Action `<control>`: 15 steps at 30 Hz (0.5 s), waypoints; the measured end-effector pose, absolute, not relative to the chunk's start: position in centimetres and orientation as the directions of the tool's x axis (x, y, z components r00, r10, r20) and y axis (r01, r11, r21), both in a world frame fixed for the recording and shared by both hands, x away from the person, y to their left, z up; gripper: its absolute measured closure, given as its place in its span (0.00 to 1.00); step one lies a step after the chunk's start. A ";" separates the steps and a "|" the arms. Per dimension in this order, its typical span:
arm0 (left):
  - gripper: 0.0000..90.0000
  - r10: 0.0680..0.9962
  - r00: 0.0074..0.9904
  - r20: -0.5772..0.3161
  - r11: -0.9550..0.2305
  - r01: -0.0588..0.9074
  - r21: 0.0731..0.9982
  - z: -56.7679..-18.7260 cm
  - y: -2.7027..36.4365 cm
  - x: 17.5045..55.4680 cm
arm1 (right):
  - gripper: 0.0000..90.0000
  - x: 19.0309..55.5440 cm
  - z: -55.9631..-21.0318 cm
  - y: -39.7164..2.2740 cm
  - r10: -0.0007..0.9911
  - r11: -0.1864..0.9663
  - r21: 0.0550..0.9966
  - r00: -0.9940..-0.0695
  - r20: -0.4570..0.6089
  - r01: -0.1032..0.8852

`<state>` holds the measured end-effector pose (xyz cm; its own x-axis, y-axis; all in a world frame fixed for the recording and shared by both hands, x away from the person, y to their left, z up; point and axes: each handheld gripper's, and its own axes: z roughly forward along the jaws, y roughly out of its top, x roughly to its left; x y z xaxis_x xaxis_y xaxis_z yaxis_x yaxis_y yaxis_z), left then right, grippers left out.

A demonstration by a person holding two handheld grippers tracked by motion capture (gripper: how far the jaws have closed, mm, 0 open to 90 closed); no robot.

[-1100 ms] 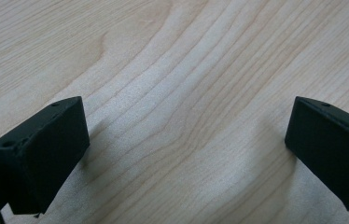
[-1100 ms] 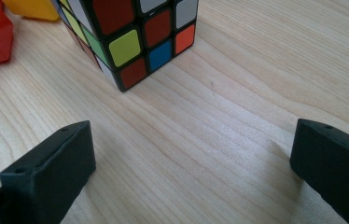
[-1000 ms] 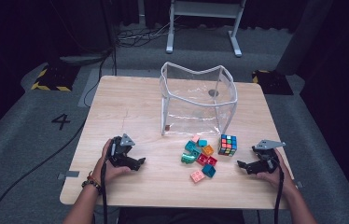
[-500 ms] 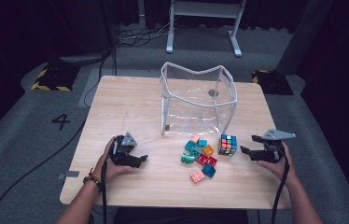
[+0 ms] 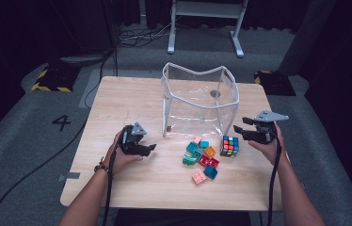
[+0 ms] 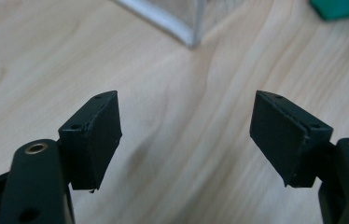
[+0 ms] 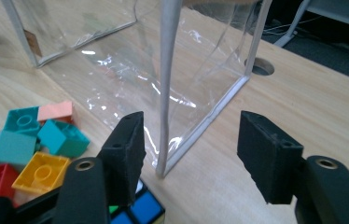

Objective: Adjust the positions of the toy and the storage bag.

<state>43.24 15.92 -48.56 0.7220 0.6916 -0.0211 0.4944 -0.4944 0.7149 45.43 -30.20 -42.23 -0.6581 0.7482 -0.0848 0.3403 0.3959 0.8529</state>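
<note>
Hovering apart, left gripper [image 5: 151,148] and right gripper [image 5: 238,128], jaws just narrowing but gripping nothing; right gripper view revealing puzzle cube [image 7: 137,212] under its jaws, clear bag [image 7: 163,84] directly ahead.

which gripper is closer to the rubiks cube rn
Right. The right gripper hovers just beside the rubiks cube, on its right, jaws apart with nothing between them. The left gripper sits across the pile of toy bricks, well to the cube's left.
</note>
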 end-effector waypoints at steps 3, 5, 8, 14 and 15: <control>0.29 0.707 0.707 -0.014 -0.460 0.474 0.751 -47.5 15.1 44.8 | 0.50 46.1 -42.0 -29.6 0.743 0.404 0.853 -0.662 -0.096 0.330; 0.30 0.708 0.707 -0.016 -0.453 0.471 0.757 -47.3 14.8 45.1 | 0.51 46.2 -42.0 -29.4 0.744 0.407 0.854 -0.660 -0.105 0.323; 0.34 0.710 0.703 -0.028 -0.424 0.459 0.781 -46.7 14.3 46.2 | 0.53 46.7 -42.0 -28.9 0.742 0.410 0.850 -0.662 -0.100 0.331; 0.42 0.704 0.709 -0.035 -0.408 0.445 0.797 -45.9 12.9 47.7 | 0.59 47.4 -42.1 -28.6 0.739 0.404 0.855 -0.667 -0.095 0.326; 0.43 0.703 0.710 -0.038 -0.405 0.444 0.799 -45.8 12.6 47.8 | 0.63 47.6 -42.1 -28.6 0.733 0.401 0.855 -0.675 -0.085 0.328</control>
